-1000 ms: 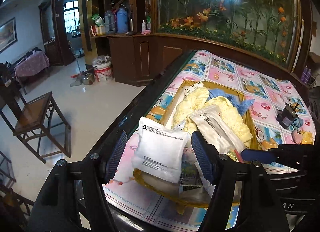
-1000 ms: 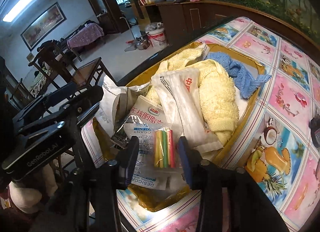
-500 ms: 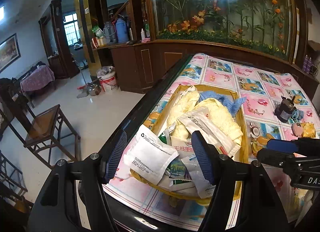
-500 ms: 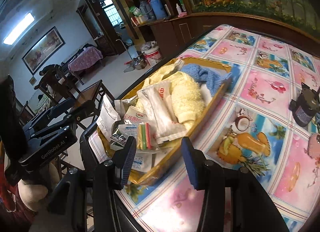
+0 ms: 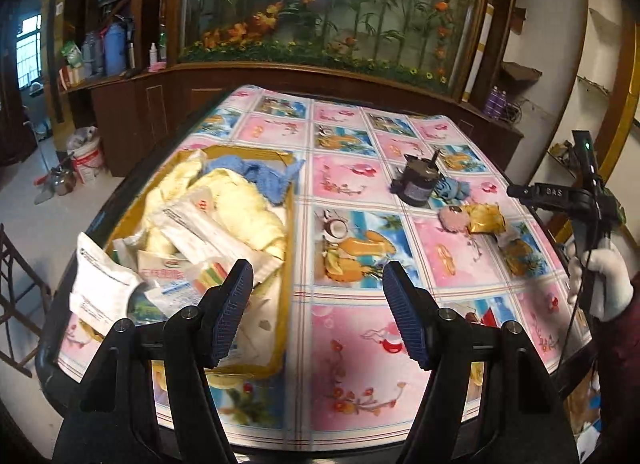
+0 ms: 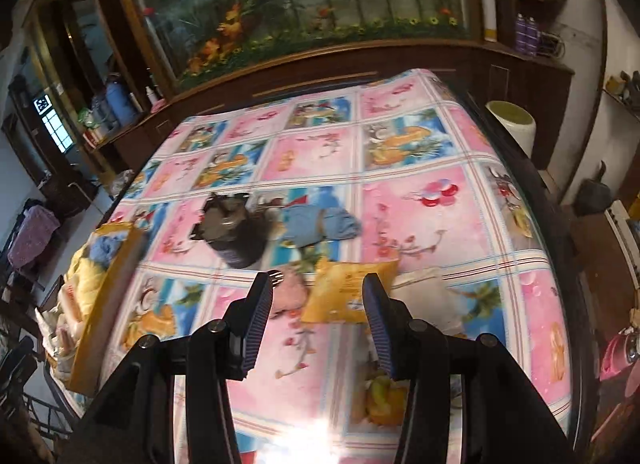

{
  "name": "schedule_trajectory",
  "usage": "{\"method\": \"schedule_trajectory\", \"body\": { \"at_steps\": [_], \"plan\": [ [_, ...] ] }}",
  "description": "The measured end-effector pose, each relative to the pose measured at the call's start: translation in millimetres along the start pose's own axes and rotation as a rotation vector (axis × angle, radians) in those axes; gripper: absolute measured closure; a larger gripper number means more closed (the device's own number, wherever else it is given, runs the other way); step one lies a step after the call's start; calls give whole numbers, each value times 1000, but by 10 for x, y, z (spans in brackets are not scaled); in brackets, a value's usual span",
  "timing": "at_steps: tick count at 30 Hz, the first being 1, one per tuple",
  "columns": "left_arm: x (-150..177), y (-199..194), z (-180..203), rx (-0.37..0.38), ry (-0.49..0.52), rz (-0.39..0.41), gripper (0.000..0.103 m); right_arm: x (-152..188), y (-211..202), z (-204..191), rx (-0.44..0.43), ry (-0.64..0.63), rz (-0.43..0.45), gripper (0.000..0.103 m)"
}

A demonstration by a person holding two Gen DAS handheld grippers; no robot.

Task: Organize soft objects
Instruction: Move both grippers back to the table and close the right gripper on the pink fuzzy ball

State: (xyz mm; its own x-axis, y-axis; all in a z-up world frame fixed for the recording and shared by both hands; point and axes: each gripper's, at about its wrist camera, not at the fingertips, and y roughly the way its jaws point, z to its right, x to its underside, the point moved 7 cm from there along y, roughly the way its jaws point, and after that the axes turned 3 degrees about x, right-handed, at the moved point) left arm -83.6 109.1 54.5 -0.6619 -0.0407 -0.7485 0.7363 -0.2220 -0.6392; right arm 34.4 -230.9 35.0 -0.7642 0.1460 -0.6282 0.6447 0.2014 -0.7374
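Note:
A yellow tray (image 5: pixel 286 248) on the table's left holds yellow towels (image 5: pixel 244 208), a blue cloth (image 5: pixel 260 174) and several white packets (image 5: pixel 104 284). It shows at the left edge of the right wrist view (image 6: pixel 108 296). My left gripper (image 5: pixel 318 312) is open and empty, above the table just right of the tray. My right gripper (image 6: pixel 318 316) is open and empty, just short of a yellow packet (image 6: pixel 348 292) with a pink soft thing (image 6: pixel 292 292) on its left. These lie at the right in the left wrist view (image 5: pixel 484 220). A blue cloth (image 6: pixel 320 224) lies beyond them.
A dark cylindrical object (image 6: pixel 236 236) lies on the patterned tablecloth (image 6: pixel 420 204) beside the blue cloth, also in the left wrist view (image 5: pixel 418 184). A white piece (image 6: pixel 428 296) lies right of the yellow packet. A wooden cabinet with a flower panel (image 5: pixel 320 24) backs the table. A chair (image 5: pixel 16 296) stands at the left.
Both grippers have left the tray and swung right. The left one let go of the white packet, which now lies in the tray. The right one now faces the yellow packet.

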Motion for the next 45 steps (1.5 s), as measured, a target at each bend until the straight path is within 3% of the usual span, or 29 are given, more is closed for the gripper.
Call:
{"method": "schedule_trajectory", "body": {
  "at_steps": [4,11,16,20,23,26,28,30,33,38,42,45],
  "plan": [
    [24,60,115,11,11,-22,35,-123,377,115,5,42,-50,56],
    [46,120,136,21,7,-30,35,-559,1009,-34,51,-31,-89,56],
    [77,214,147,32,18,-53,35,-310,1312,-225,6,-93,-223,62],
    [85,325,199,53,25,-69,35,55,1076,-632,-142,-187,-292,62],
    [126,385,277,75,39,-91,35,377,817,-937,-310,-251,-371,62],
    [165,393,343,88,62,-102,35,231,440,-746,-341,-169,-252,60],
    [175,410,368,93,68,-108,35,107,250,-445,-290,-95,-175,52],
    [188,436,390,102,66,-114,35,120,112,-223,-238,-85,-149,51],
    [216,526,449,120,57,-141,35,312,21,-134,-261,-78,-171,51],
    [130,718,600,170,42,-179,35,708,198,-545,-282,-198,-208,50],
    [-39,763,701,171,84,-149,35,896,380,-851,-251,-288,-213,50],
    [-116,873,816,203,120,-146,35,965,377,-913,-235,-335,-221,67]
  ]
}}
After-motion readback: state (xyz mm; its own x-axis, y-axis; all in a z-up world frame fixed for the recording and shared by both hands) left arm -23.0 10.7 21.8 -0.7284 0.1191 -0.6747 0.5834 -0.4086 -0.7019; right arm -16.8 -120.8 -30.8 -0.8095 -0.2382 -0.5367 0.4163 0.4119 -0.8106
